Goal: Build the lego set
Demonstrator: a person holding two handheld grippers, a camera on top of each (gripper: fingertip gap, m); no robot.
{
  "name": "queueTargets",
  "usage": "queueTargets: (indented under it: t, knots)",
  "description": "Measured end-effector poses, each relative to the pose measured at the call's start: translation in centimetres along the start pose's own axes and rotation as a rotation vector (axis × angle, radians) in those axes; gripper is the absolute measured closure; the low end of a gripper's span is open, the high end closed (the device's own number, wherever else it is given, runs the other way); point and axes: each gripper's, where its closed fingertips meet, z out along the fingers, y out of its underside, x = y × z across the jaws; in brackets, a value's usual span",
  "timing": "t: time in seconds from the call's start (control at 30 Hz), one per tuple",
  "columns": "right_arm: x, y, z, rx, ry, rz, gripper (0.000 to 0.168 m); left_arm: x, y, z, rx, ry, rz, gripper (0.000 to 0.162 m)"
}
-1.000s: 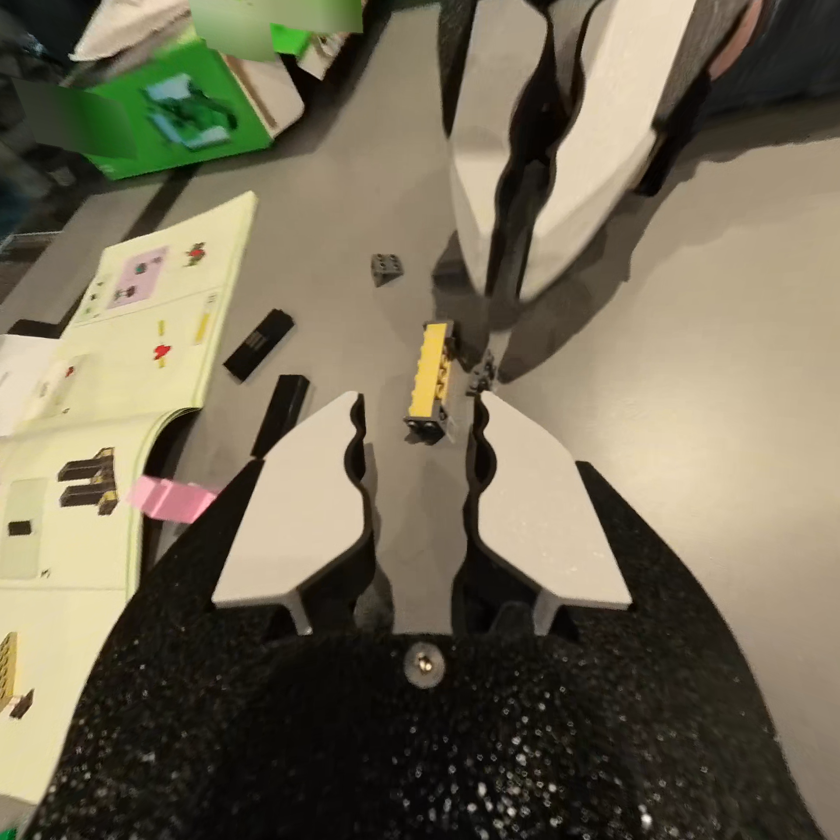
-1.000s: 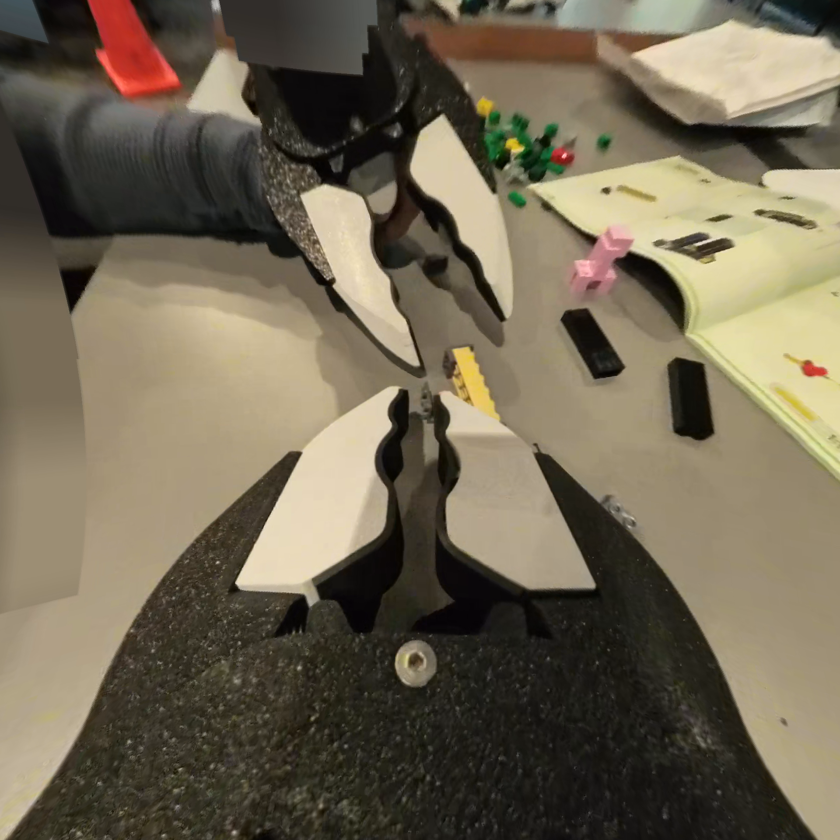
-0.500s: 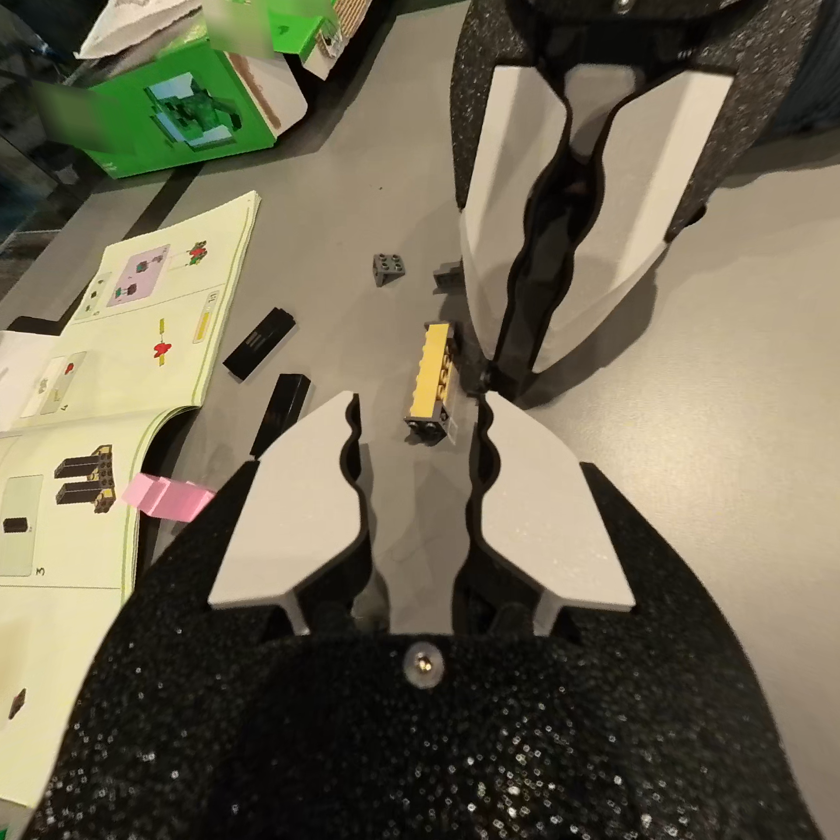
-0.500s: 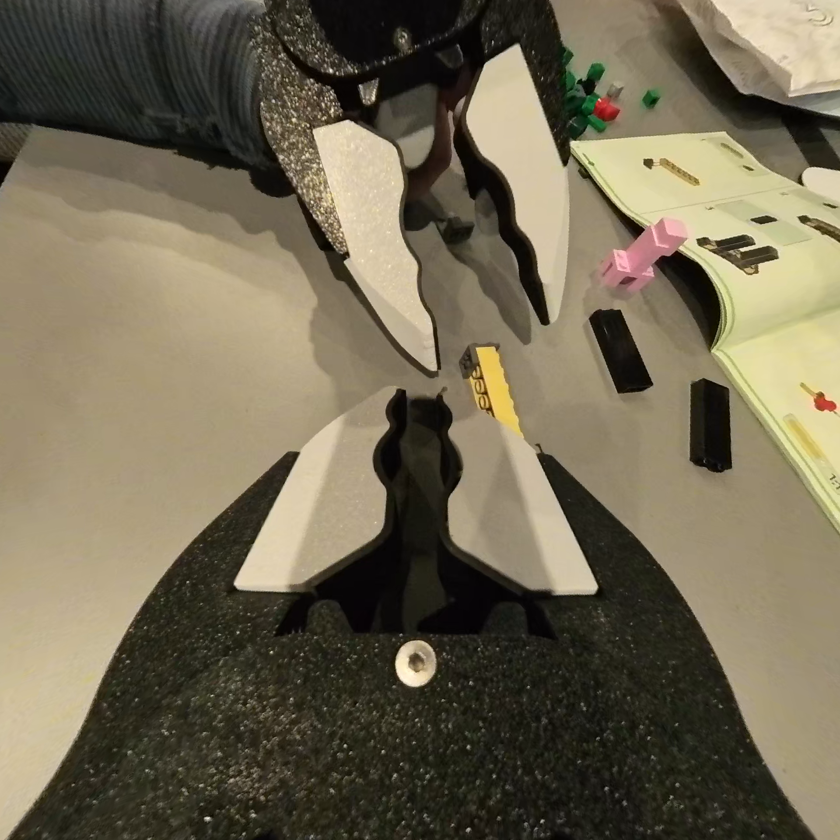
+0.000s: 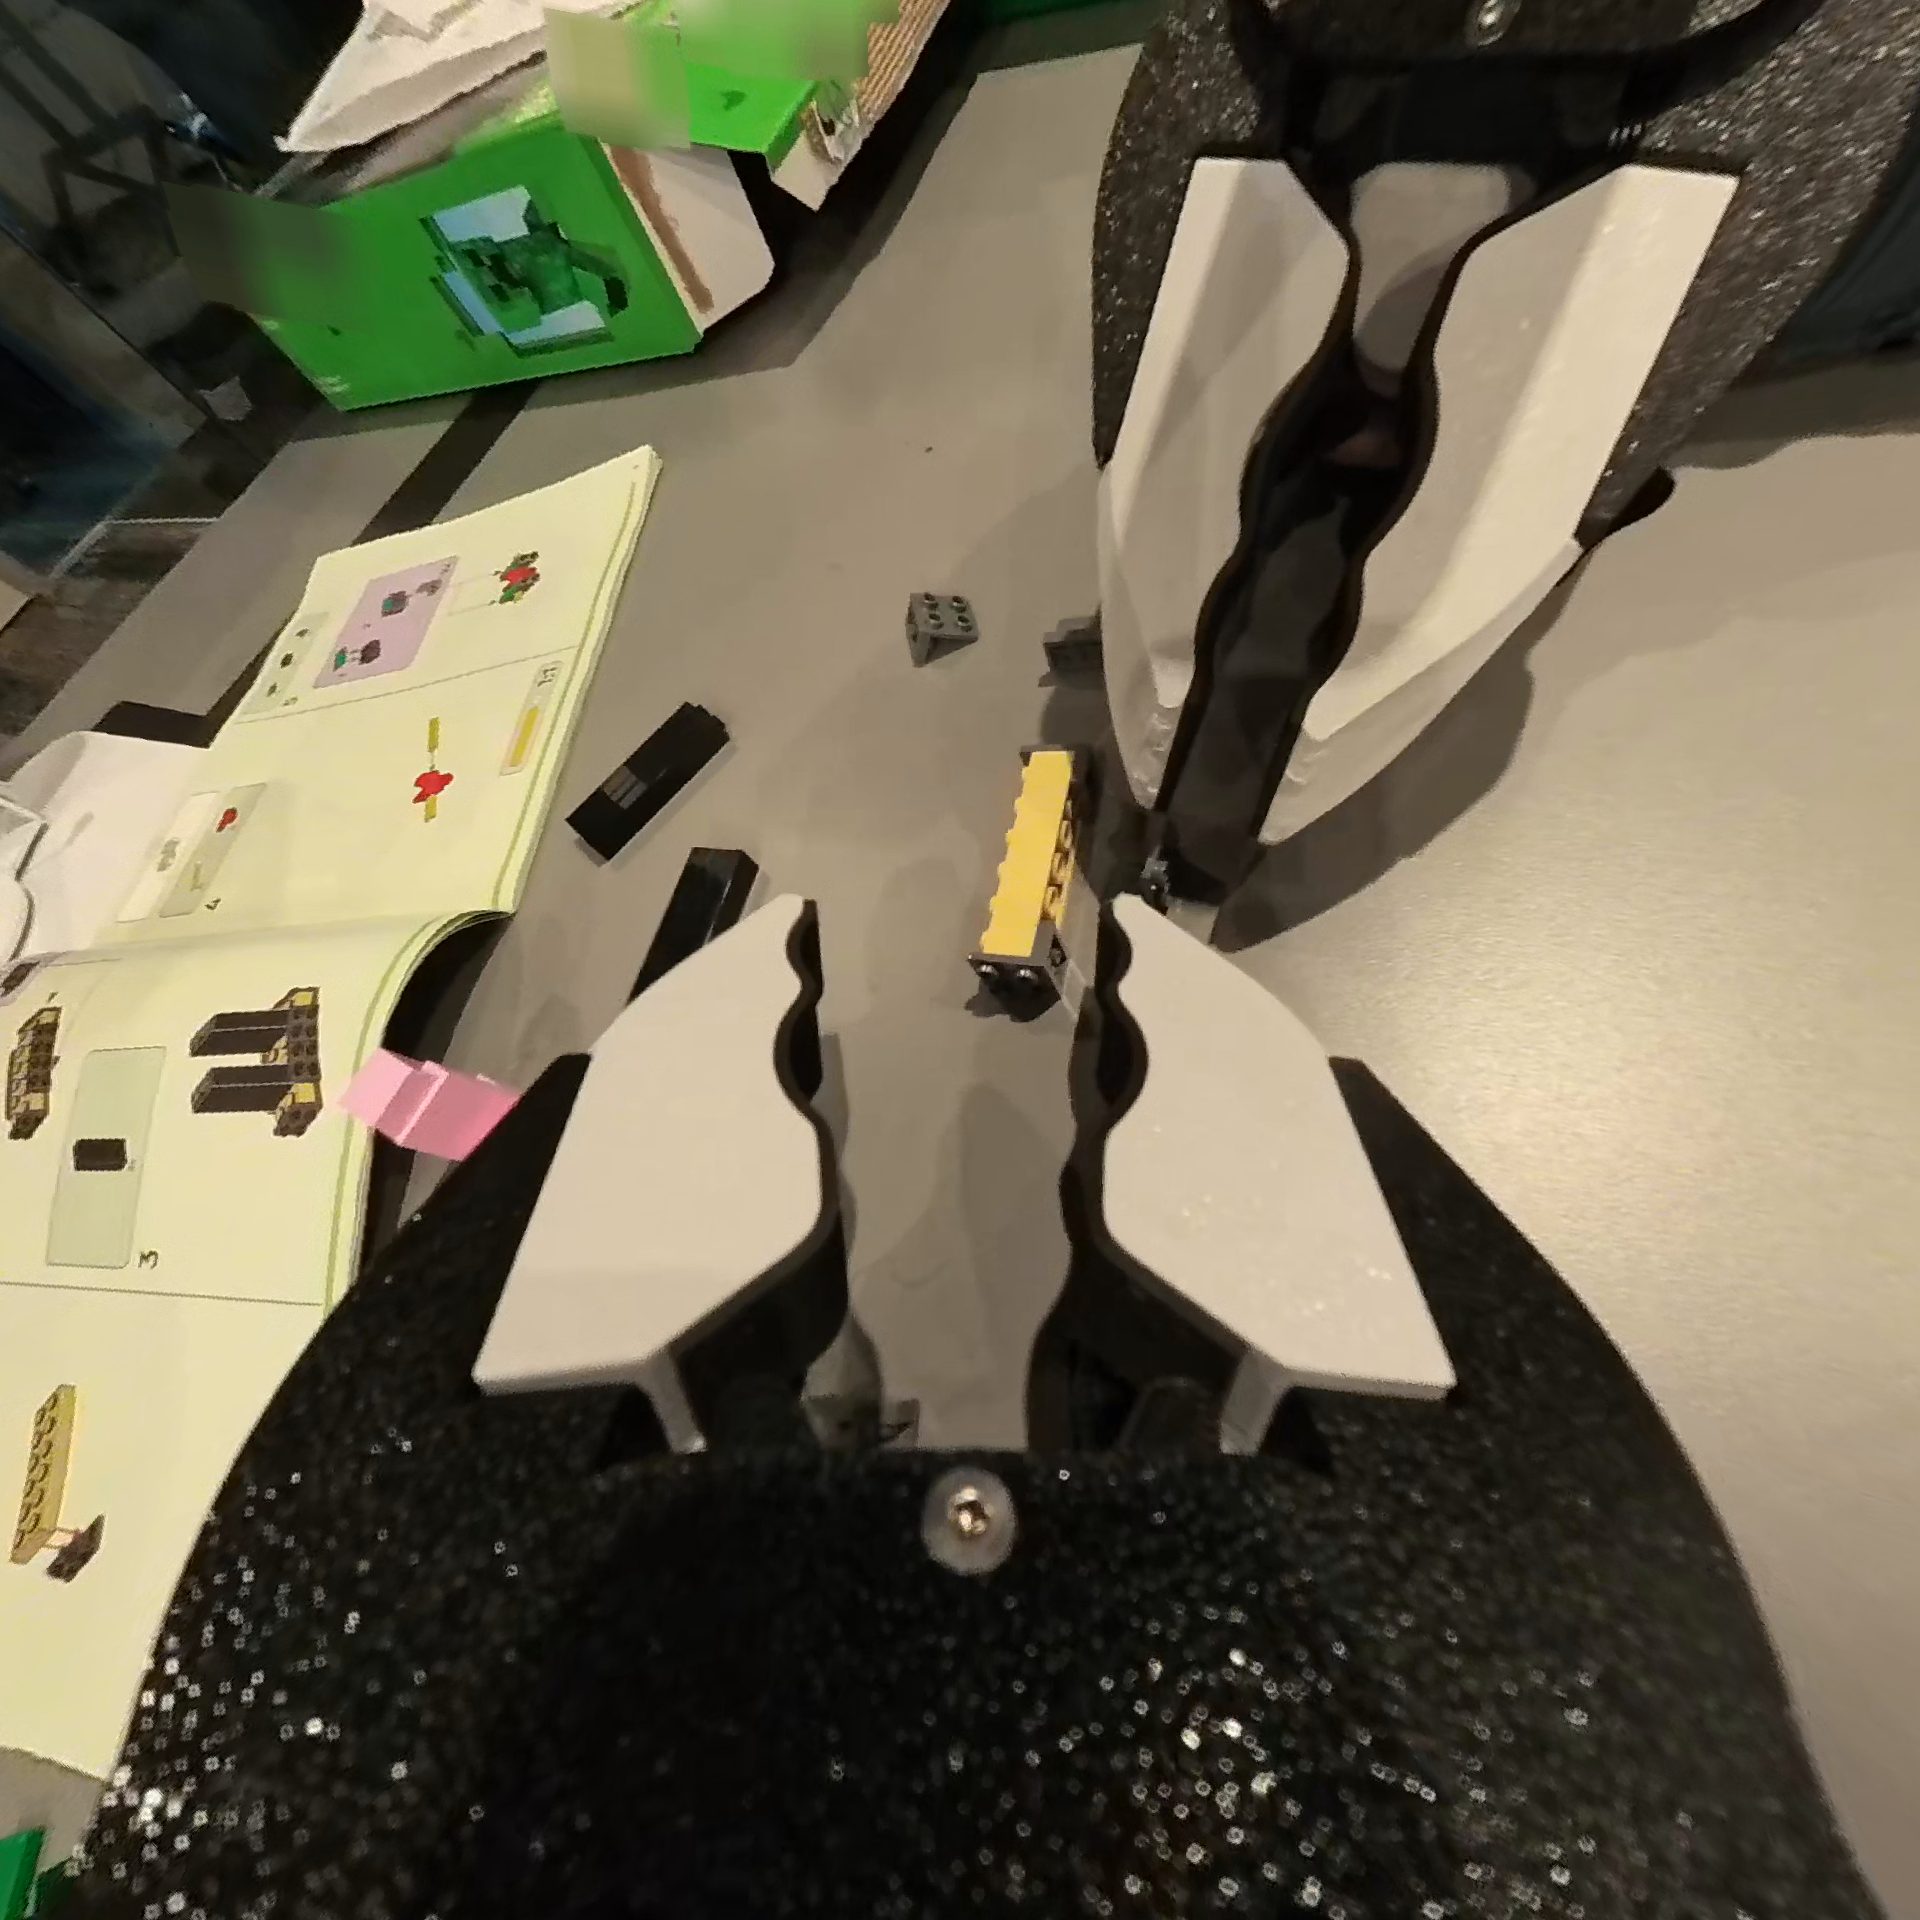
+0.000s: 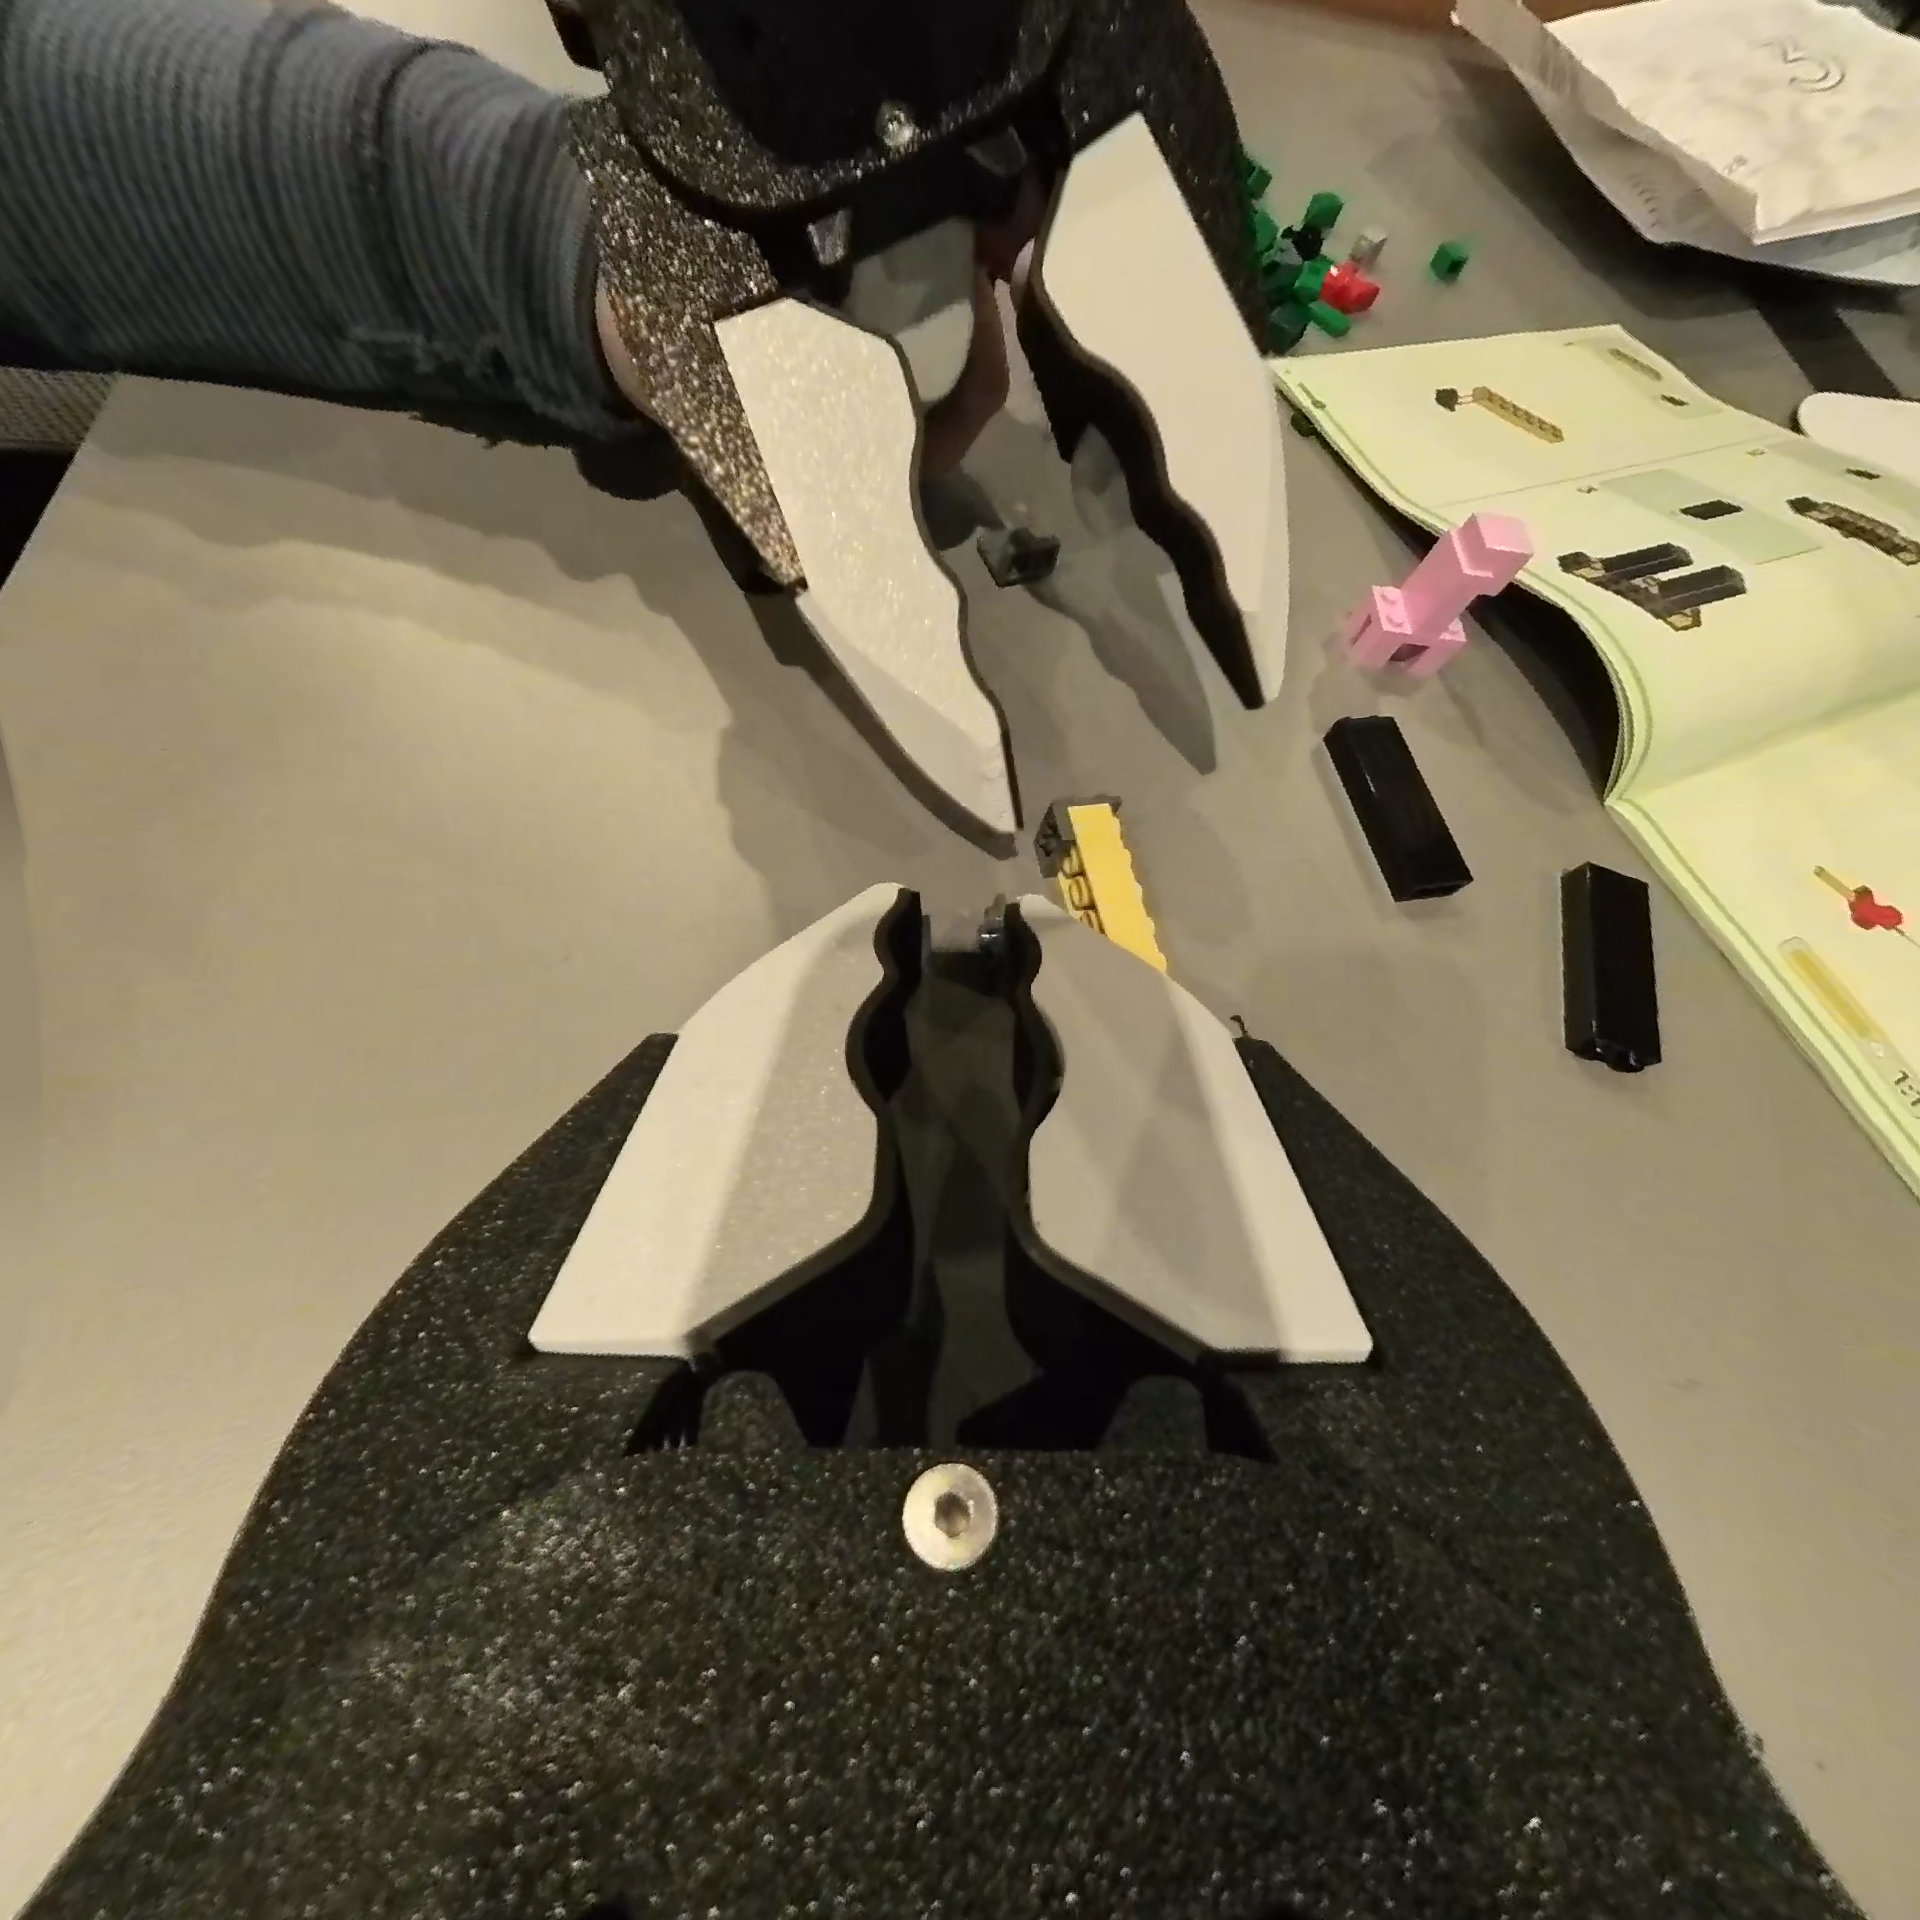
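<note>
A yellow brick on small dark pieces (image 5: 1034,862) lies on the grey table, and also shows in the right wrist view (image 6: 1101,883). My left gripper (image 5: 961,914) is open and empty, its fingertips just short of the yellow brick's near end. My right gripper (image 6: 966,904) is shut on a small dark grey piece (image 6: 987,925). It holds the piece right beside the yellow brick and close to the left gripper's fingertip. In the left wrist view the right gripper (image 5: 1174,883) comes down from the far side, with the piece (image 5: 1153,873) at its tip.
Two black bricks (image 5: 649,795) (image 5: 707,904) and a pink piece (image 5: 426,1107) lie left of the yellow brick, by the open instruction booklet (image 5: 312,831). A grey 2x2 piece (image 5: 943,623) and a dark piece (image 5: 1070,649) lie beyond. A green box (image 5: 499,281) stands far left. Green and red pieces (image 6: 1309,260) are piled behind.
The right gripper has tipped steeper and dropped closer to the table, its tip staying beside the yellow brick. The left gripper has hardly moved and stays open.
</note>
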Motion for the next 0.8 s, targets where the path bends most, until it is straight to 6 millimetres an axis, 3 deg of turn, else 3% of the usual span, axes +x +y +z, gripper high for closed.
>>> queueTargets:
  t: [0.8]
  knots:
    - [0.65,-0.87,-0.86,0.088,0.01,0.056,0.151,-0.63,-0.08,-0.18,0.011,-0.036,-0.01,0.109]
